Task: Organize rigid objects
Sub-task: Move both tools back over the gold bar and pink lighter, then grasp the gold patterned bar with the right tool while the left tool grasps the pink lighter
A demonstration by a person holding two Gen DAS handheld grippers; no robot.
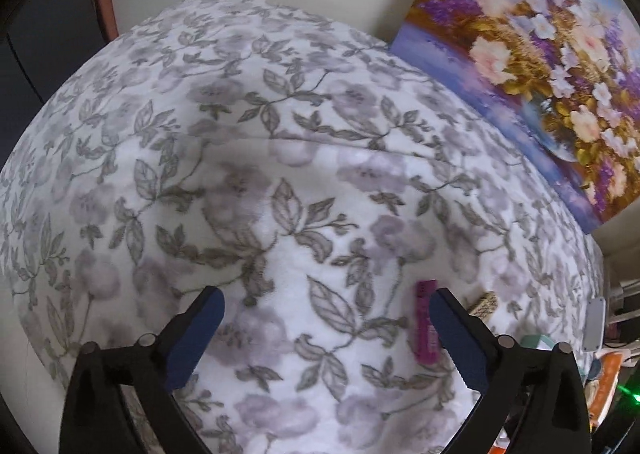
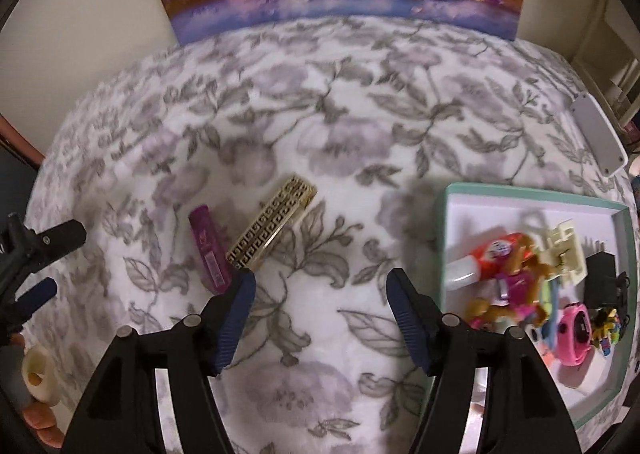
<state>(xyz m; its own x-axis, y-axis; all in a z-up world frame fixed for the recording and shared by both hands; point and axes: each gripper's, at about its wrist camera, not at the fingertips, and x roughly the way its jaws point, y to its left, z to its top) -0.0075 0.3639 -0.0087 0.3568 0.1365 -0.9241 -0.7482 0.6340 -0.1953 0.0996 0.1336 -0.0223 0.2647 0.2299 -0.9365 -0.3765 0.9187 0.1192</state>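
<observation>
Jaws of both grippers released, purple box point(image 2: 210, 250) touching gold box point(image 2: 272, 222), tray point(image 2: 532, 196) rightward.

Right gripper point(image 2: 320, 294) open over blanket point(image 2: 320, 126); purple box point(image 2: 209, 250) beside gold case point(image 2: 272, 228).

No text can be read. Faint markings are seen on the purple box point(image 2: 210, 250), just beside the gold patterned box point(image 2: 272, 222), but are blurred.
</observation>
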